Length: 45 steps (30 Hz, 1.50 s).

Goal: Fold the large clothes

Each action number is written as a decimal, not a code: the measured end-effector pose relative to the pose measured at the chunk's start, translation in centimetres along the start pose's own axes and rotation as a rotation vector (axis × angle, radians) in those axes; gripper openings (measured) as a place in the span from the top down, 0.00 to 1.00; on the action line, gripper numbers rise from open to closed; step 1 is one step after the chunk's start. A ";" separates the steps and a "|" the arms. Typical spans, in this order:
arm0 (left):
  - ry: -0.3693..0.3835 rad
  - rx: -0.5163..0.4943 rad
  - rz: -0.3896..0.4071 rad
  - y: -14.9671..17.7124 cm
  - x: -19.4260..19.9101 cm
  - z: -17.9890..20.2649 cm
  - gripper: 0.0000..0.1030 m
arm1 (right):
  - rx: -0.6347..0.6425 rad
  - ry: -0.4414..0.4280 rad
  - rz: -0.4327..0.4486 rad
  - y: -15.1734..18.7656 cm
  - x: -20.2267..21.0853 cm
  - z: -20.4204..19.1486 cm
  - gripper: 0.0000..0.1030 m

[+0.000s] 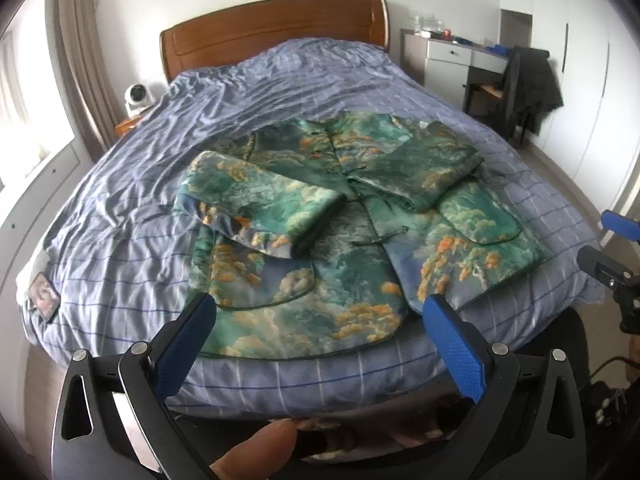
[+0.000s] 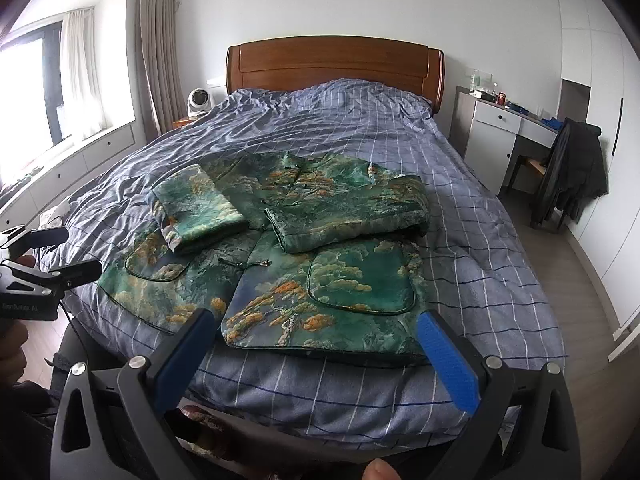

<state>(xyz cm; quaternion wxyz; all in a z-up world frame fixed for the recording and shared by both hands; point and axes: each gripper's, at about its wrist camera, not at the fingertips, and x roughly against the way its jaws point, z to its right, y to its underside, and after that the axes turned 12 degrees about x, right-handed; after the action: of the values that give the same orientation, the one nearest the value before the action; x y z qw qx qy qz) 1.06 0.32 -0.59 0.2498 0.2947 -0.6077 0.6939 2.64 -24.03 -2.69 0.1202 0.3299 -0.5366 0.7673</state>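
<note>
A green padded jacket (image 1: 328, 216) with orange and white cloud print lies front-up on the bed, hem toward me, both sleeves folded in across its chest. It also shows in the right wrist view (image 2: 304, 248). My left gripper (image 1: 320, 312) is open and empty, held just above the jacket's hem at the foot of the bed. My right gripper (image 2: 316, 328) is open and empty, near the hem's right part. The right gripper shows at the right edge of the left wrist view (image 1: 612, 248), and the left gripper at the left edge of the right wrist view (image 2: 56, 252).
The bed (image 1: 280, 92) has a blue checked cover and a wooden headboard (image 2: 332, 64). A small white fan (image 2: 199, 101) stands at its left. A white desk (image 2: 496, 128) and a chair draped with a dark coat (image 2: 572, 168) stand at the right. A window bench runs along the left.
</note>
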 end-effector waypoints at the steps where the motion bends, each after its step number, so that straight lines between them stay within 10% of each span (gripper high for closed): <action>1: 0.000 0.003 -0.001 0.0 0.0 0.0 0.00 | -0.002 0.001 0.000 0.0 0.1 0.1 0.00; 45: 0.005 0.001 -0.001 0.2 -0.2 0.3 0.00 | -0.002 -0.002 -0.009 0.0 -0.3 0.2 0.00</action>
<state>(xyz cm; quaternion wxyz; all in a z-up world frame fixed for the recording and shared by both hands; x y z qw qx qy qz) 1.13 -0.05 -0.87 0.2513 0.2934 -0.6067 0.6948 2.90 -24.12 -2.80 0.1235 0.3329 -0.5360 0.7659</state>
